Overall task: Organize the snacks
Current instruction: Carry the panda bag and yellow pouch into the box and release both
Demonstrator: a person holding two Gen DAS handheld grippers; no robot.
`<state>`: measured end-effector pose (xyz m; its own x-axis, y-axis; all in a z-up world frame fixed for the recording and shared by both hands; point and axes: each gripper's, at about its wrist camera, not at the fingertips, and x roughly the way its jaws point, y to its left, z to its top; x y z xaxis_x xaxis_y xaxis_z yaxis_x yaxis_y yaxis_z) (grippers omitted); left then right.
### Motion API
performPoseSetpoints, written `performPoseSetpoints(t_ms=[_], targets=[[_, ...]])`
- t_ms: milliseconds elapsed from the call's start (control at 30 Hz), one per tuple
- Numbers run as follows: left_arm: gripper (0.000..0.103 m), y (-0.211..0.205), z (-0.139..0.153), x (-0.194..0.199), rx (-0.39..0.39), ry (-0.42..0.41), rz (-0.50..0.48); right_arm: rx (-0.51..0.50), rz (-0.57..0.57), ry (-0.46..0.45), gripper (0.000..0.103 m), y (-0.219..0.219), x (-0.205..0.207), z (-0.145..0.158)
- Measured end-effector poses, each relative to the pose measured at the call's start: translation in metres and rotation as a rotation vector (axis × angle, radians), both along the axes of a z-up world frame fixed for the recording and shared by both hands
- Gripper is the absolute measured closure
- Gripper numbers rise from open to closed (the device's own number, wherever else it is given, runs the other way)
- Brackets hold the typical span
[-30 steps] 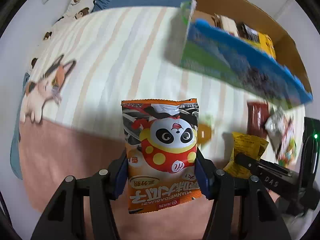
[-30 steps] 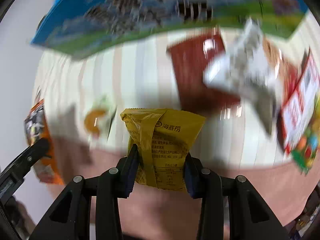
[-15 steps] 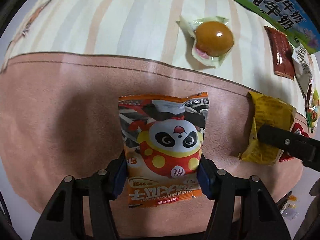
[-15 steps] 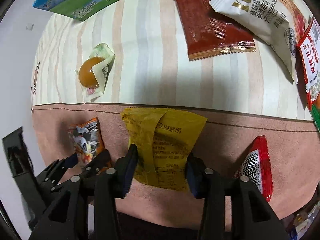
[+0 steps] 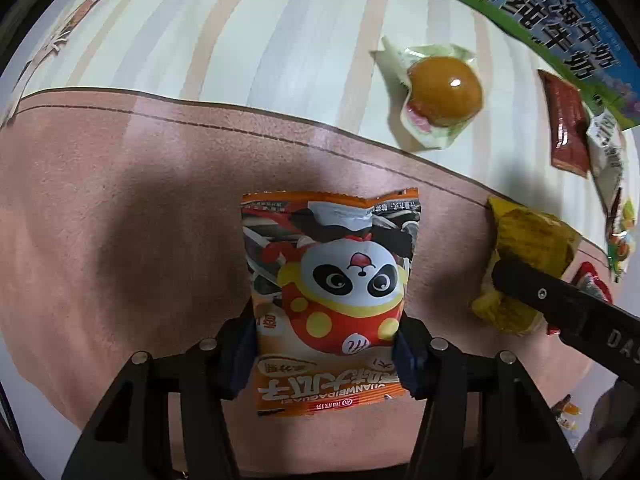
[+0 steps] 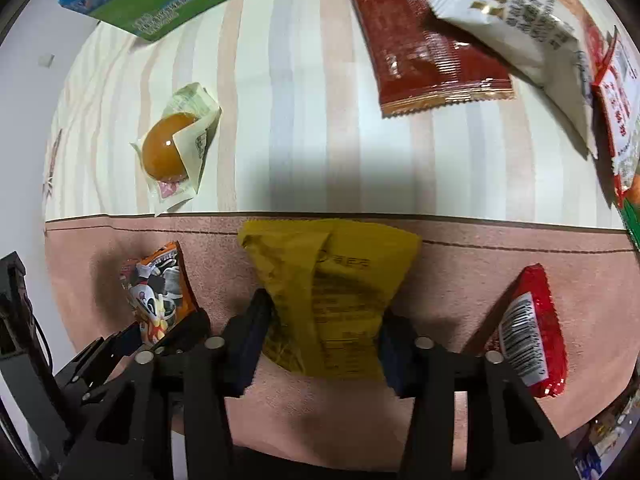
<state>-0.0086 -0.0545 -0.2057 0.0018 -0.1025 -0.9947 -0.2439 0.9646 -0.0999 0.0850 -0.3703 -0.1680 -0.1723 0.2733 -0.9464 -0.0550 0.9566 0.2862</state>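
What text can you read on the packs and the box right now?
"QIANWEIDAGUAZI", upside down: orange panda packet, left claw.
"纯牛奶": blue-green milk carton.
"DAS", cut off: right claw arm.
Yellow packet in right claw, white packet, red barcode packet: print unreadable.

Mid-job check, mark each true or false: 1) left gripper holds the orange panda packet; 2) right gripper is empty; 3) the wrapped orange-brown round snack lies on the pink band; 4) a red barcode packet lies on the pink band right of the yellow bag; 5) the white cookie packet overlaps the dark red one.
1) True. The left hand-held gripper is shut on the orange panda-print snack packet.
2) False. The right hand-held gripper is shut on the crinkled yellow foil snack bag.
3) False. The round orange-brown snack in a clear wrapper lies on the striped cream part of the cloth.
4) True. The shiny red packet with a barcode lies there.
5) True. The white cookie packet overlaps the dark red foil packet.
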Motion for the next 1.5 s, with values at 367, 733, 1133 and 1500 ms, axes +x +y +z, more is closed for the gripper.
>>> performPoseSetpoints(t_ms=[367, 733, 1133, 1500], targets=[[0.049, -0.009, 0.094, 0.012, -0.08, -0.153, -0.03, 0.135, -0.024, -0.083, 0.067, -0.036, 0.001, 0.062], [0.049, -0.031, 0.197, 0.107, -0.147, -0.359, -0.145, 0.293, -0.123, -0.252, 0.067, -0.084, 0.085, 0.173], [0.048, -0.041, 0.206, 0.288, -0.048, -0.321, -0.232, 0.135, -0.118, -0.288, 0.067, -0.124, 0.24, 0.188], [0.047, -0.033, 0.127, 0.365, 0.034, -0.152, -0.241, 0.09, -0.099, -0.147, 0.067, -0.117, 0.271, 0.115]])
